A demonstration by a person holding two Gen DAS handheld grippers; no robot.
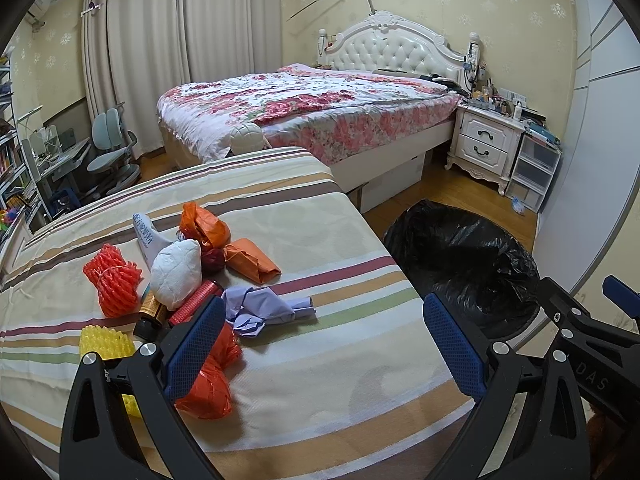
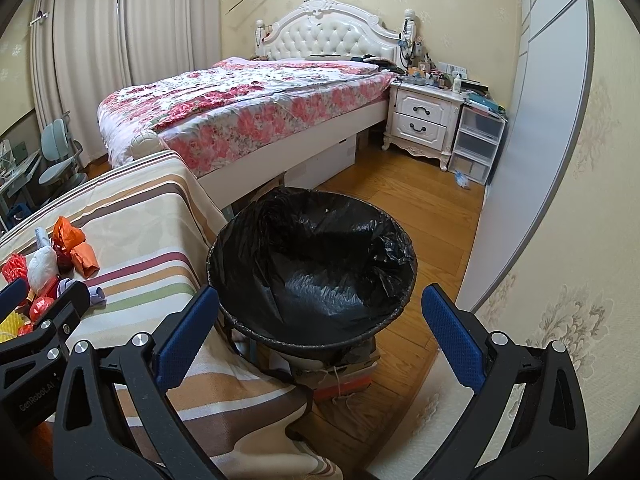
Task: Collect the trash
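Observation:
A heap of trash lies on the striped cloth (image 1: 320, 360): a red foam net (image 1: 114, 280), a white wad (image 1: 176, 274), an orange bag (image 1: 202, 224), an orange wrapper (image 1: 252, 266), crumpled purple paper (image 1: 260, 310), a red bag (image 1: 212, 384), a yellow foam net (image 1: 105, 342) and a dark bottle (image 1: 150, 316). My left gripper (image 1: 324, 332) is open and empty, just right of the heap. A bin with a black liner (image 2: 312, 264) stands on the floor beside the table. My right gripper (image 2: 320, 328) is open and empty, above the bin's near rim.
A bed with a floral quilt (image 1: 304, 108) stands behind the table. A white nightstand (image 2: 424, 120) and clear drawers (image 2: 476, 144) are at the far right. A desk chair (image 1: 112, 148) is at the left. A grey wardrobe door (image 2: 516, 160) runs along the right.

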